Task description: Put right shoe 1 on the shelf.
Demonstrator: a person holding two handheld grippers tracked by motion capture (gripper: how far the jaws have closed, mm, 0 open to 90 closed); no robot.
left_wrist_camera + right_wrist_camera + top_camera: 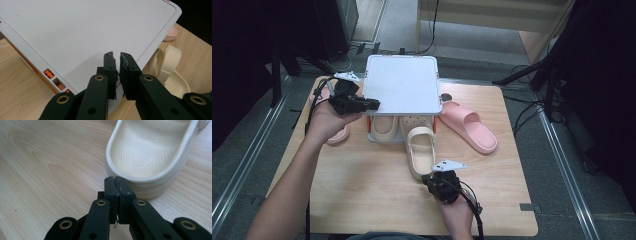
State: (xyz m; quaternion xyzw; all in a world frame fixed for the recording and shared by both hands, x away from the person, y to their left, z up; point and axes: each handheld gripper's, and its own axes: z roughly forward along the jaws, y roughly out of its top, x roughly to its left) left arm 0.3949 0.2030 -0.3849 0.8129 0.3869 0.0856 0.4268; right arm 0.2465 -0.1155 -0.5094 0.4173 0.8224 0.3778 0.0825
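High view: a cream moulded foam slipper (421, 152) is seen lying on the pale wooden table (362, 200), its toe under the raised white plastic lid (402, 84) of a shoe box and its heel pointing at the right gripper (432, 181). The long axis runs away from the person, so the right hand is judged nearer. The left gripper (373, 104) is held at the lid's left edge.

Left gripper view: the jaws are seen nearly together, pinched on the lid's rim (117, 98).

Right gripper view: the jaws are pressed together on nothing, tips just before the slipper's heel wall (147, 183), which lies ahead and slightly right.
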